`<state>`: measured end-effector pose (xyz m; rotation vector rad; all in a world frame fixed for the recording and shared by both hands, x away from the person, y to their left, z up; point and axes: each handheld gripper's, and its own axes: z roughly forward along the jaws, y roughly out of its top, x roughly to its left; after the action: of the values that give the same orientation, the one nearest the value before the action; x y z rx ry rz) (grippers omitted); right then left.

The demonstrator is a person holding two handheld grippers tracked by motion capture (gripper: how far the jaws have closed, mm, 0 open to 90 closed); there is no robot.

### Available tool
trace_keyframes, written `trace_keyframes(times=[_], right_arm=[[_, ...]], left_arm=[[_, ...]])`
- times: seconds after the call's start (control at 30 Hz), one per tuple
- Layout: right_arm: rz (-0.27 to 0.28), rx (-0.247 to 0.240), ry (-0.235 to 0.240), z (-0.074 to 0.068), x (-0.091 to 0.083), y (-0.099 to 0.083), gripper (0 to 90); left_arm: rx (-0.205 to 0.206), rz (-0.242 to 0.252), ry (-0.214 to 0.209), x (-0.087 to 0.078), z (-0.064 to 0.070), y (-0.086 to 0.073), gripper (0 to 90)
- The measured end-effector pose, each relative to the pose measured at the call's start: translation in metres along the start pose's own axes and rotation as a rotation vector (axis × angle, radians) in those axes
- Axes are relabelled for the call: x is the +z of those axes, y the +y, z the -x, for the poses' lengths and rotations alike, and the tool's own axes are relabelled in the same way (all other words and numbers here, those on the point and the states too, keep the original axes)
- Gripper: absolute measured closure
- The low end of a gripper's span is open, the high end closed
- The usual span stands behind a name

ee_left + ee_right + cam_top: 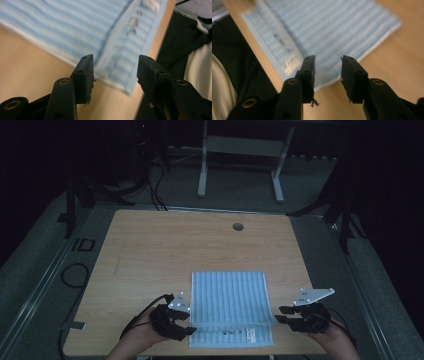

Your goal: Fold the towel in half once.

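Towel (229,307) lay low-centre on the worktop (150,255), folded. Left gripper (189,330) and right gripper (276,314) flanked its near corners, jaws wide, empty, equally close.

The cloth (82,27) was blurred in both gripper views, its top and left sides cut off by the frame in the left gripper view, and the dark marks (231,333) and white label (250,334) near its front edge were too small to read from above. The forearms were cut off at the bottom of the high view, and the room beyond the table (150,250) was too dark to make out.
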<state>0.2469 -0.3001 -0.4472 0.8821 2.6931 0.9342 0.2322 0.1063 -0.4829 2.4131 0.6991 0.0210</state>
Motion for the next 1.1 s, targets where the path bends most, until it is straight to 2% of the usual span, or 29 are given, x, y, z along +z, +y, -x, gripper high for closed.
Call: trace_keyframes(times=[0.07, 0.17, 0.27, 0.33, 0.4, 0.53, 0.67, 0.83, 0.9, 0.93, 0.97, 1.1], right_arm=[[-0.019, 0.022, -0.029, -0.001, 0.005, -0.008, 61.6], [-0.029, 0.037, -0.001, -0.001, 0.015, -0.013, 59.6], [-0.064, 0.034, 0.021, -0.006, 0.035, -0.015, 59.7], [-0.070, 0.027, 0.036, -0.010, 0.042, -0.017, 60.1], [-0.091, 0.023, 0.027, -0.010, 0.048, -0.019, 60.0], [-0.106, 0.040, 0.024, -0.006, 0.053, -0.021, 59.7], [-0.127, 0.076, 0.006, 0.006, 0.055, -0.025, 58.0], [-0.143, 0.102, -0.012, 0.023, 0.059, -0.025, 55.6], [-0.149, 0.109, -0.026, 0.032, 0.061, -0.022, 55.5], [-0.149, 0.109, -0.026, 0.032, 0.061, -0.022, 55.5], [-0.150, 0.112, -0.041, 0.042, 0.062, -0.017, 55.2], [-0.146, 0.119, -0.055, 0.056, 0.062, -0.004, 54.1]], left_arm=[[-0.032, -0.005, -0.003, 0.004, -0.004, -0.006, 45.3], [-0.050, 0.001, -0.025, 0.012, -0.006, -0.007, 42.9], [-0.019, 0.001, -0.053, 0.022, 0.002, -0.003, 41.5], [0.013, -0.018, -0.046, 0.029, 0.008, 0.000, 41.4], [0.011, -0.031, -0.063, 0.037, 0.009, 0.001, 41.4], [-0.011, -0.048, -0.070, 0.045, 0.005, 0.001, 41.4], [-0.051, -0.056, -0.052, 0.043, -0.011, -0.001, 39.7], [-0.091, -0.088, -0.004, 0.038, -0.035, -0.001, 39.7], [-0.105, -0.091, 0.021, 0.036, -0.045, 0.001, 39.7], [-0.105, -0.091, 0.021, 0.036, -0.045, 0.001, 39.7], [-0.121, -0.101, 0.052, 0.034, -0.055, 0.003, 39.7], [-0.147, -0.100, 0.071, 0.031, -0.073, 0.011, 39.6]])
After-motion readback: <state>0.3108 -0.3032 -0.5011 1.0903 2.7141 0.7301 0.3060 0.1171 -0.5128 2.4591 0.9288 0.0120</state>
